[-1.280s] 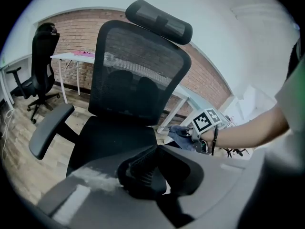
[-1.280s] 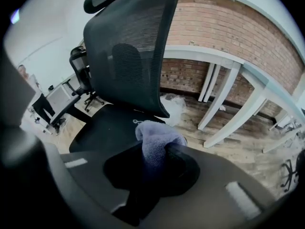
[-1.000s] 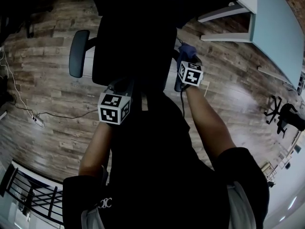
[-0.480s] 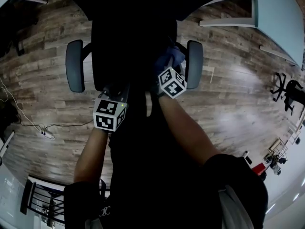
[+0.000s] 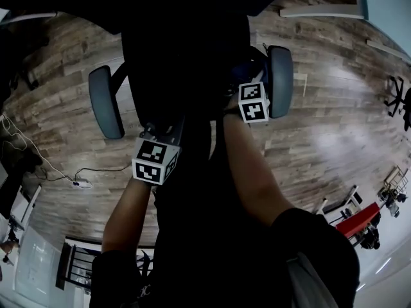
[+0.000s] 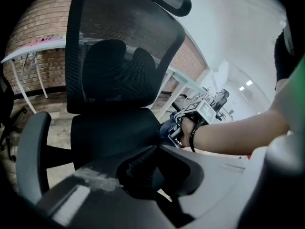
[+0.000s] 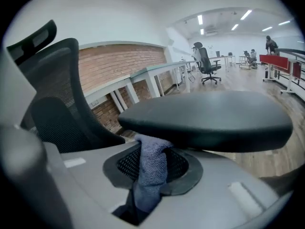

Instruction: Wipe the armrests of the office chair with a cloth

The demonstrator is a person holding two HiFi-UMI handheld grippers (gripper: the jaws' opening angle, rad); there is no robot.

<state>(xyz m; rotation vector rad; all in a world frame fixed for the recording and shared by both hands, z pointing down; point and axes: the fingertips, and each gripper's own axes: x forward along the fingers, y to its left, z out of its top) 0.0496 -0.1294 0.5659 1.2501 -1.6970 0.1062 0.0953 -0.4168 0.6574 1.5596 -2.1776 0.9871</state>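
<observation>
Wood planks cover the floor point(image 5: 334, 140), and we see a brick wall point(image 7: 119, 66) behind a row of white benches point(image 7: 152, 78). The only markings we can read are the black-and-white square patterns on two cubes, one on each of the tongs: the left cube point(image 5: 154, 161) and the right cube point(image 5: 254, 101).

We count one black office chair point(image 6: 114, 80) close by, with a mesh back and two padded armrests: one point(image 5: 106, 101) on the person's left and one point(image 5: 280, 81) on the right. A second office chair point(image 7: 207, 63) stands well apart, down the room.

There is one cloth point(image 7: 151, 159), blue-grey. The right tongs point(image 7: 153, 173) are closed on it, pinching it between the ribbed pads. Its upper end touches the near edge of the right armrest's pad, seemingly from below, though the wide-angle bend makes that hard to judge.

The left tongs point(image 6: 147, 171) point at the chair's seat and back. Their dark pads appear to sit together with nothing between them. From the head view they lie near the middle of the chair, between the two armrests.
</observation>
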